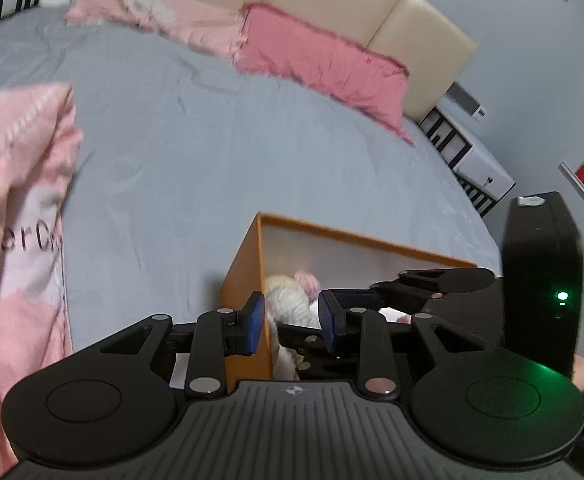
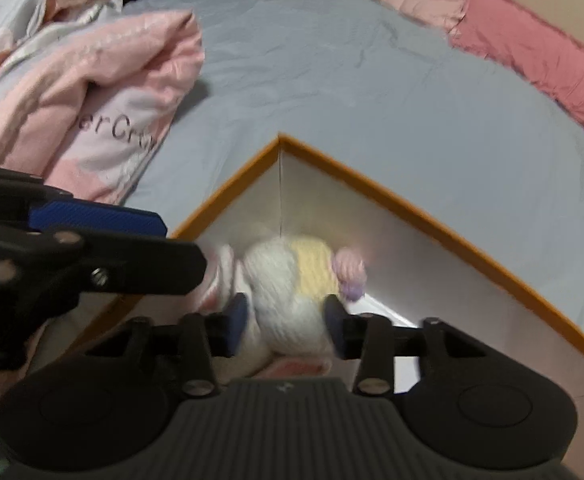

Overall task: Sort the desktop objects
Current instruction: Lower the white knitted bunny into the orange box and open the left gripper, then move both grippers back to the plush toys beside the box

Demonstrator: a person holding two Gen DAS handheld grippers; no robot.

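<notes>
Right jaws: the right gripper [image 2: 286,326] stands with its two blue pads on either side of the toy [image 2: 288,284]; whether the pads press on it or stand just off it cannot be told through the blur.
Left jaws: the left gripper [image 1: 292,322] is set narrow, one pad outside the box wall and one inside it, straddling the wall; a grip on the wall cannot be confirmed.
Toy: a soft, fuzzy plush, mostly white, with a pale yellow patch and a small pink and lilac tuft on one side; it lies inside the box [image 2: 412,208], near its far corner.
Box: one open box with orange rim and outside, pale grey-white inside walls; it sits on the bed [image 2: 352,80].
Hard to see: the toy is smeared by blur, its lower part hidden behind the right gripper; a pinkish bit beside it cannot be made out. The box's near edge is cut off by the frame.
Count: one toy, one box, two grippers, two pink pillows [image 1: 324,64] at the headboard, one pink quilt [image 2: 92,92].
</notes>
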